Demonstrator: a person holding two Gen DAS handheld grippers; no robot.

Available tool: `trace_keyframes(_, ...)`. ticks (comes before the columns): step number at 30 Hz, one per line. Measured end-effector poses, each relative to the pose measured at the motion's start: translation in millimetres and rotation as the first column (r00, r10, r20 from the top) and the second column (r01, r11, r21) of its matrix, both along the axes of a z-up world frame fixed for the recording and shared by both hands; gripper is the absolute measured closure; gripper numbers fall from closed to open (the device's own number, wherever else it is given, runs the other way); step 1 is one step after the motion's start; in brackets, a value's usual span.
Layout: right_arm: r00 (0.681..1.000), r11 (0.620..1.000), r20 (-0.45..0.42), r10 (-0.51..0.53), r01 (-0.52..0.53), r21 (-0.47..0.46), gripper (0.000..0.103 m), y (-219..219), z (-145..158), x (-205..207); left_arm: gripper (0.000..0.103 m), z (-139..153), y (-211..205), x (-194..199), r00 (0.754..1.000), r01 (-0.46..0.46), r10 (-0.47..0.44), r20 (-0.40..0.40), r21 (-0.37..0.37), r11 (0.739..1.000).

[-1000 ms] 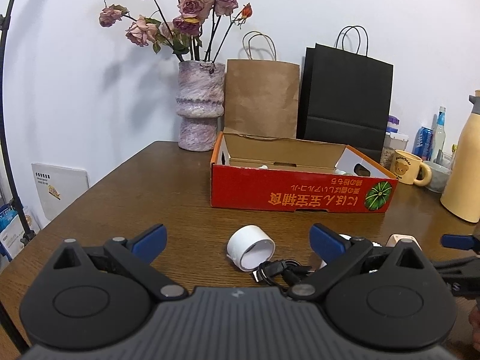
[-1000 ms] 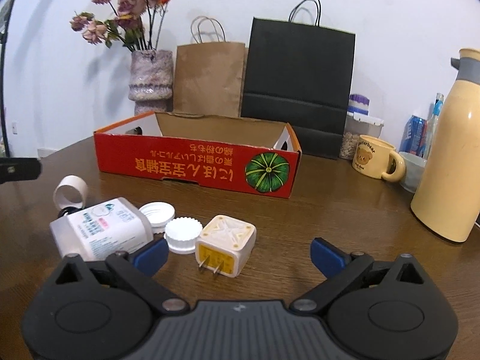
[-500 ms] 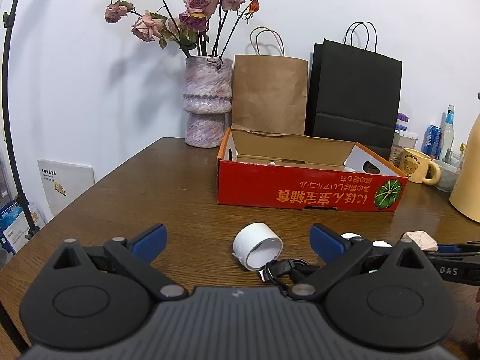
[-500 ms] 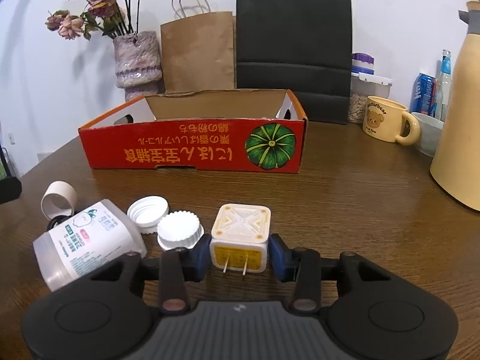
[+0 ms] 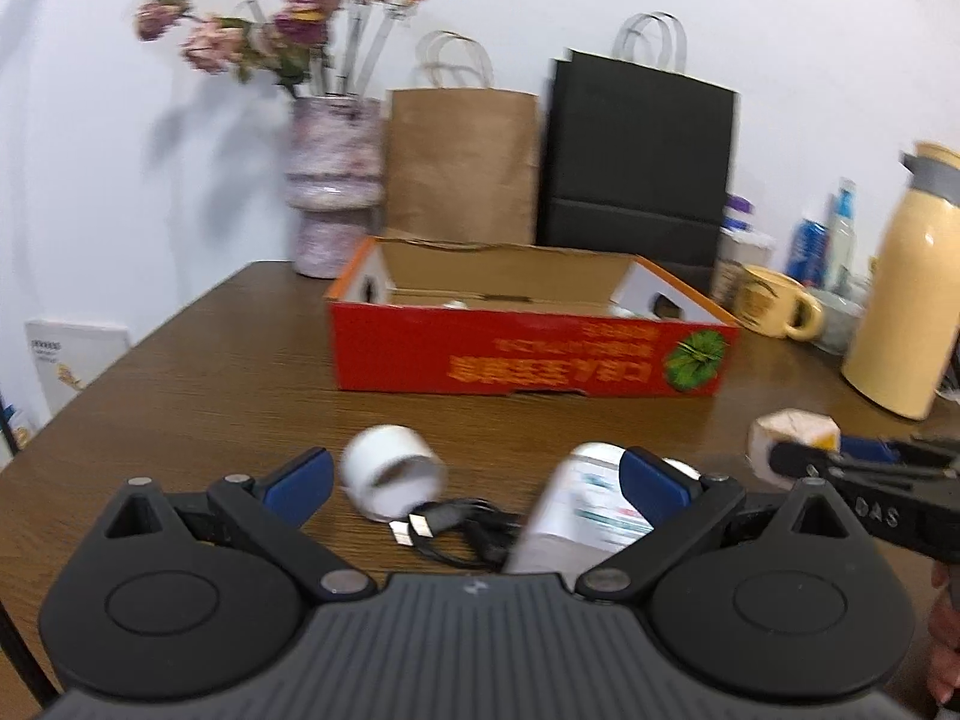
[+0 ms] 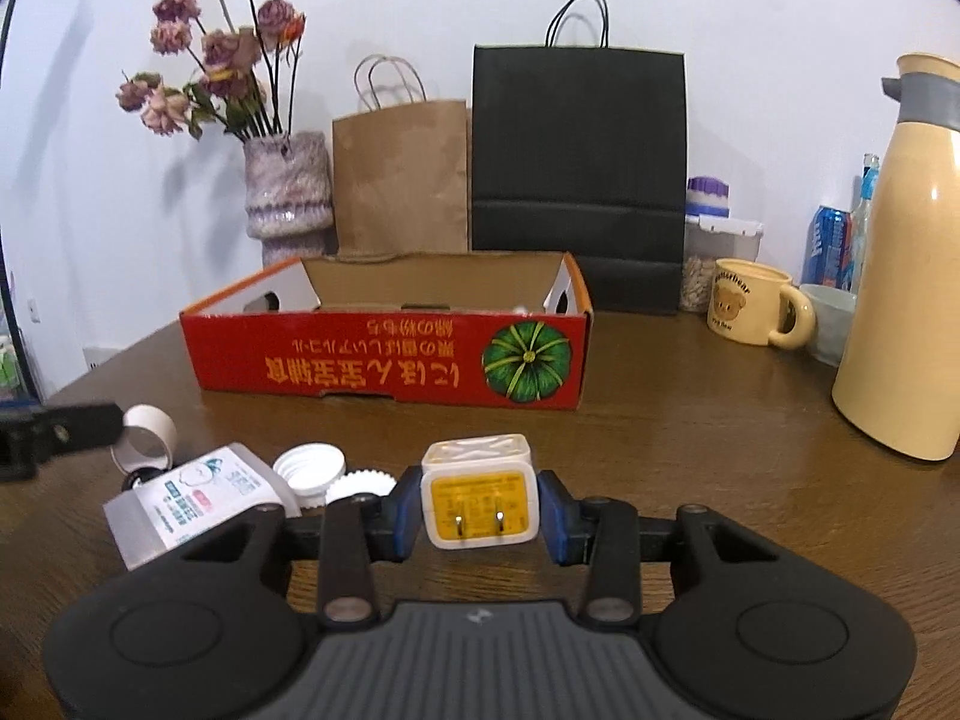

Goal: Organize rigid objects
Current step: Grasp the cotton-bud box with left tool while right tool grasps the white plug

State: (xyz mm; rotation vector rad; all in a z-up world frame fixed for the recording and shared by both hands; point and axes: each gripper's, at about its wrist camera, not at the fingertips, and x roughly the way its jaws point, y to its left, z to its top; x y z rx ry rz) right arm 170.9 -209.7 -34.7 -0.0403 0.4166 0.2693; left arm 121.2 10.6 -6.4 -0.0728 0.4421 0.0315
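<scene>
the white plug adapter sits low in the centre of the right wrist frame, its blue-padded fingers clamped on both sides of it; a second ago they stood wide apart around it on the surface. it now looks raised a little off the wood. just left lie two white caps, a lying white bottle and a tape roll. the red box stands beyond, open. in the left wrist frame, now blurred, the left gripper has fingers apart, with cable and the bottle between them, having shifted right.
</scene>
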Motion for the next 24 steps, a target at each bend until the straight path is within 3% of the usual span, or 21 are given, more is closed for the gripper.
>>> trace_keyframes(7,1.0,1.0,0.028,-0.003,0.003,0.012,0.064,-14.5,4.5,-6.1,0.0,-7.9,-26.3,14.4,0.997,0.044,-0.042,-0.06,0.034,0.998)
trace_keyframes(20,0.999,1.0,0.041,-0.009,0.008,0.01,0.064,-29.1,5.0,-9.0,0.0,-27.6,-43.5,39.2,0.984,0.083,-0.077,-0.16,0.03,0.996)
trace_keyframes(24,0.999,1.0,0.043,0.002,-0.002,-0.001,0.064,-25.5,4.1,-10.5,0.019,-30.7,-44.5,39.5,0.984,0.082,-0.074,-0.16,0.041,0.996)
